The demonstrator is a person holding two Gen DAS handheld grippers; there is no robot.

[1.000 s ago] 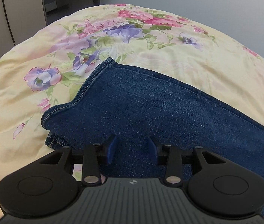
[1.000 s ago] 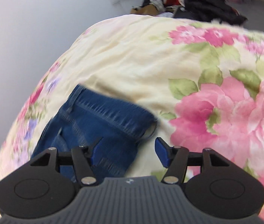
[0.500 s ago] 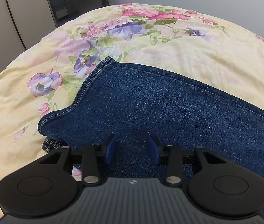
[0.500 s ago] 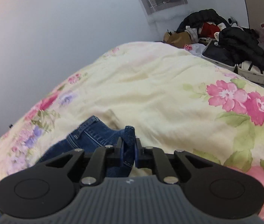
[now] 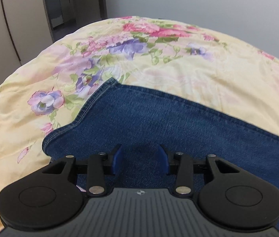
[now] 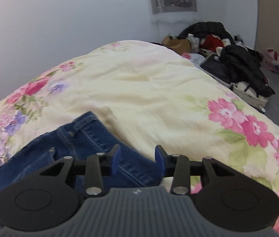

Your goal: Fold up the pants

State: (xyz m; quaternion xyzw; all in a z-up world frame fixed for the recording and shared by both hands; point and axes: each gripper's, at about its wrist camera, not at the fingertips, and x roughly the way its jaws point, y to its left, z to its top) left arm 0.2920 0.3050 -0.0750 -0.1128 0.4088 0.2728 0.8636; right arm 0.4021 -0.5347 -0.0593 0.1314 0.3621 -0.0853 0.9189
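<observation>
Blue denim pants [image 5: 169, 122] lie on a floral yellow quilt [image 5: 40, 134]. In the left wrist view I see the leg end with its hem at the left. My left gripper [image 5: 139, 159] is open just above the denim near the hem, holding nothing. In the right wrist view the waistband end of the pants [image 6: 84, 136] lies at the lower left. My right gripper [image 6: 137, 159] is open over the waistband corner, its left finger above the denim, its right finger above the quilt [image 6: 149, 90].
A grey wall runs along the far side of the bed. Cupboard doors [image 5: 11, 29] stand at the left. A pile of dark clothes and an open suitcase [image 6: 228, 67] lie on the floor beyond the bed's right end.
My right gripper was shut on the waistband corner half a second ago; now it is open and the denim lies down on the quilt. My left gripper stays open over the leg.
</observation>
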